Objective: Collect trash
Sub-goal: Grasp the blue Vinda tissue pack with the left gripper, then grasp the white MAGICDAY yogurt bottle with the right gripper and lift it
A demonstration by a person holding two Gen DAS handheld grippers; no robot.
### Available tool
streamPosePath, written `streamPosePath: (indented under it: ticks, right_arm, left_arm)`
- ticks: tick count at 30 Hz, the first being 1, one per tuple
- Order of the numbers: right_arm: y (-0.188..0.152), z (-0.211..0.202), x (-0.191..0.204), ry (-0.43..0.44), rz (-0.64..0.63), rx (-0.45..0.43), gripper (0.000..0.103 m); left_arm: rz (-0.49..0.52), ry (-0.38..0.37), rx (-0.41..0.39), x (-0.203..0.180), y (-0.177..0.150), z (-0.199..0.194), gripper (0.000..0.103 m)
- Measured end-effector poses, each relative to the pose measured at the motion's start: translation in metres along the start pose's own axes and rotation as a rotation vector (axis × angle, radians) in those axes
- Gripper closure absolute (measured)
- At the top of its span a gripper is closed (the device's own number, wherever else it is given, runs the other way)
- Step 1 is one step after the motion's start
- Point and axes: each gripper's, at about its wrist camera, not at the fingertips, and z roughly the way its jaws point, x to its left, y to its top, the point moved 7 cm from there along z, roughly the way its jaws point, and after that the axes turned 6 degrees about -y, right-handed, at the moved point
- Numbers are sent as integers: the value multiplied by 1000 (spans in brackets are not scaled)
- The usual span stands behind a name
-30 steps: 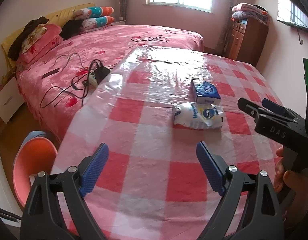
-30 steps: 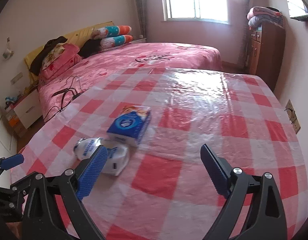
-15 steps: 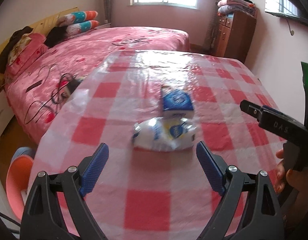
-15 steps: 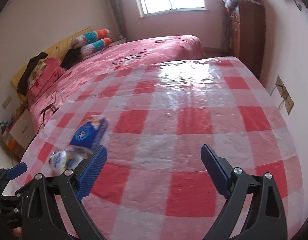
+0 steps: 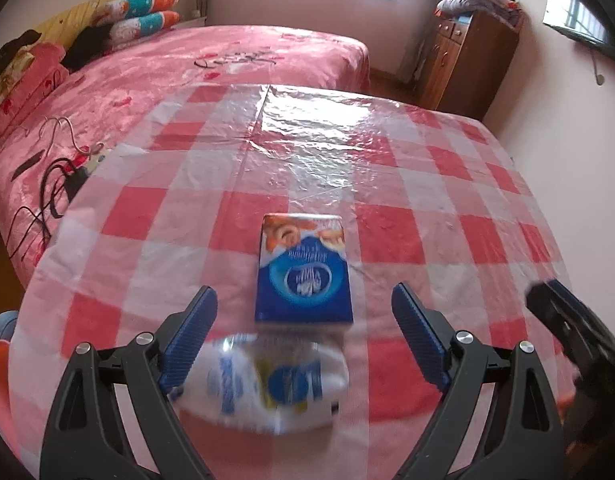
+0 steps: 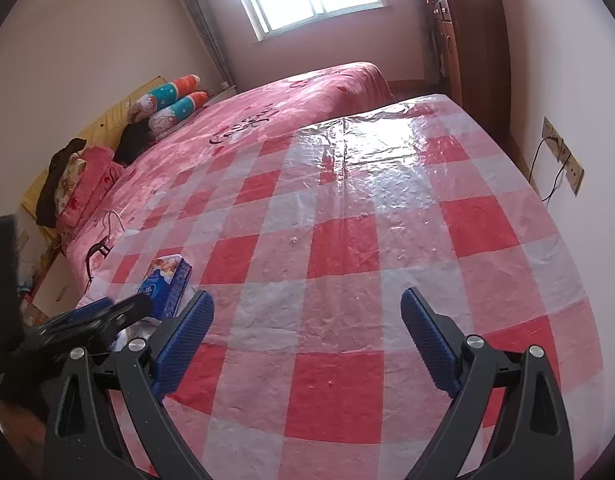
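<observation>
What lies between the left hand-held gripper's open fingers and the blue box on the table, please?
In the left wrist view, a crumpled white wrapper lies between the left hand-held gripper and the blue box, just short of the box.

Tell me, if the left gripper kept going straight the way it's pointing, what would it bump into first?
Most likely the crumpled white wrapper, lying between the open left gripper fingers. The blue box sits just beyond it. Blur makes depth uncertain.

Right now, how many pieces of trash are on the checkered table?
2. A crumpled white wrapper lies between the open left tongs, and a blue box sits just beyond it. Nothing else shows, though the tongs hide some table.
</observation>
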Motion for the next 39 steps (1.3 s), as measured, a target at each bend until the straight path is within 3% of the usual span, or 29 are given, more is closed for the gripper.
streamPosePath:
  ticks: [6,15,24,33,39]
  right_arm:
    - [0,-1,1,21,6,6,10]
    - [-2,-1,3,42,6,19,10]
    - [-4,2,7,65,8,34,10]
    - [-10,1,21,96,-31,46,10]
    - [-12,-1,31,112,-64,43,10]
  left_arm:
    - [30,48,21,-5,10,17,17]
    - [15,78,54,-1,12,29,49]
    - [-10,72,23,4,9,11,50]
    - [-120,154,-87,66,1,-53,50]
    - [-185,195,-29,103,-27,-49,50]
